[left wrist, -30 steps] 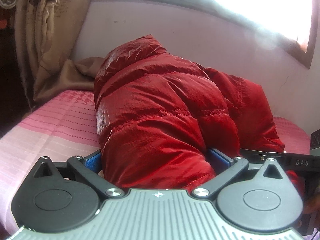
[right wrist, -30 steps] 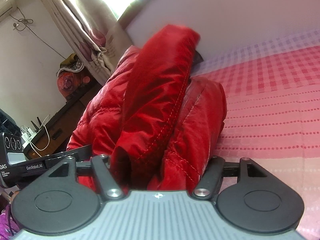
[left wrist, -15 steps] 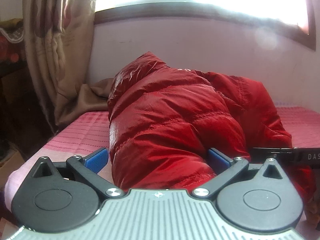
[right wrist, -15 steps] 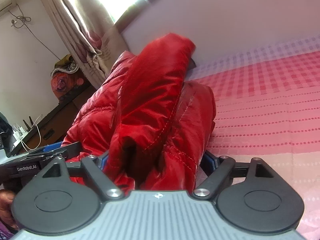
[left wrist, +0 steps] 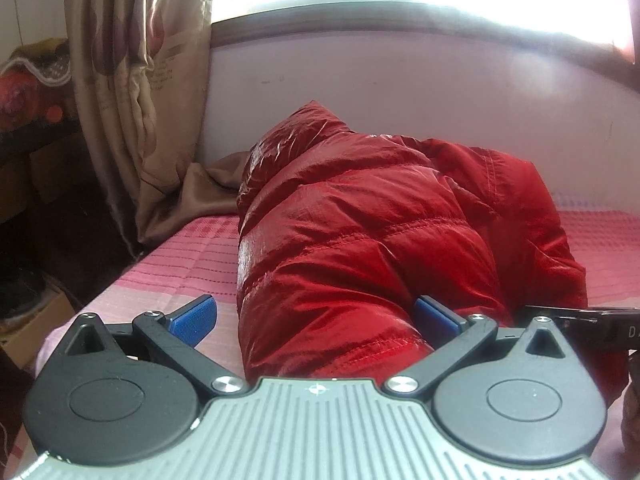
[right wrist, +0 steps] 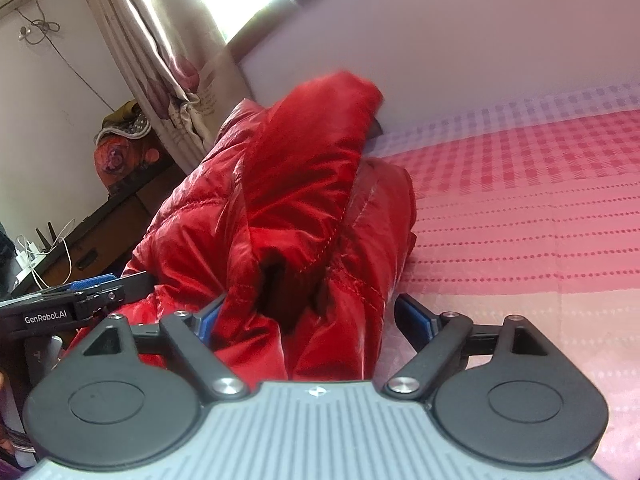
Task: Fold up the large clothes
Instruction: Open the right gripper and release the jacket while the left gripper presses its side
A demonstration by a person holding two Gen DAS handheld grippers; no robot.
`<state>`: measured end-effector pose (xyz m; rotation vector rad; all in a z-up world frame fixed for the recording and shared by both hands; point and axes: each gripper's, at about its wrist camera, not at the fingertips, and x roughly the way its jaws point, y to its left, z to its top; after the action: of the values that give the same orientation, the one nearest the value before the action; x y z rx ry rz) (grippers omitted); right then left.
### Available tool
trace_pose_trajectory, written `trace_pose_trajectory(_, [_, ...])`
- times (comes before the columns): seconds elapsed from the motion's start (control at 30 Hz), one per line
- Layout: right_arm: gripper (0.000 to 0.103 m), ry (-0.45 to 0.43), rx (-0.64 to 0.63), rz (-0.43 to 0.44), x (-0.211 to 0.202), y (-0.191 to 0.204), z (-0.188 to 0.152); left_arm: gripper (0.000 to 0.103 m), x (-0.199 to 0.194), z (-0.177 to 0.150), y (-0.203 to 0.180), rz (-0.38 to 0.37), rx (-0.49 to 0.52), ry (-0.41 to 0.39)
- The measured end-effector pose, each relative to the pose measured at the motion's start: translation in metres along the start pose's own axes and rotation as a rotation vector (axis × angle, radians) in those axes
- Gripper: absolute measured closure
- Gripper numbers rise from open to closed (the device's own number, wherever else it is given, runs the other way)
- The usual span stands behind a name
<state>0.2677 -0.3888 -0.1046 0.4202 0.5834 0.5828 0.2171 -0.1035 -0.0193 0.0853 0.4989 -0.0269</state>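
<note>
Red quilted down jacket of shiny nylon (left wrist: pixel 384 240) lying bundled on the pink checked bedspread (left wrist: pixel 192 256), its far end resting against the pale wall under the window, a beige patterned curtain (left wrist: pixel 132 92) hanging at the bed's corner.

Left gripper (left wrist: pixel 316 318), seen in the left wrist view: its blue-padded jaws are standing wide. The near hem of the jacket is lying between them; the left pad is clear of the fabric, while the right pad (left wrist: pixel 434 316) is just beside or brushing it, so nothing is being gripped.

Right gripper (right wrist: pixel 308 312), seen in the right wrist view: its jaws have just been opening and are now standing wide, with the jacket's bunched edge lying between them. The right pad is apart from the cloth; the left pad is partly hidden by a fold. The fabric is slumping under its own weight, which suggests a release.

Both tools are pointing at the same near edge from either side, probably because a fold has been laid and the bulky, springy fill is being left to settle before the next hold.

Legible writing: "GenRobot.AI" (right wrist: pixel 45 317) on the left tool's body, seen from the right wrist; the letter "D", cut off, at the left view's right edge.
</note>
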Motion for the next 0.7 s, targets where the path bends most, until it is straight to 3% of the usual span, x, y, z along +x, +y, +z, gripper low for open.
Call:
trace_pose_trajectory(0.43, [0.013,-0.007,-0.007,-0.041,-0.016,0.004,-0.011,0.000,-0.019,-0.008,-0.013,0.038,0.030,-0.032])
trace_pose_trajectory(0.7, [0.013,-0.010,-0.048,-0.076,-0.024,0.012,-0.013,0.000,-0.035,-0.014,-0.030,0.130,0.058,-0.079])
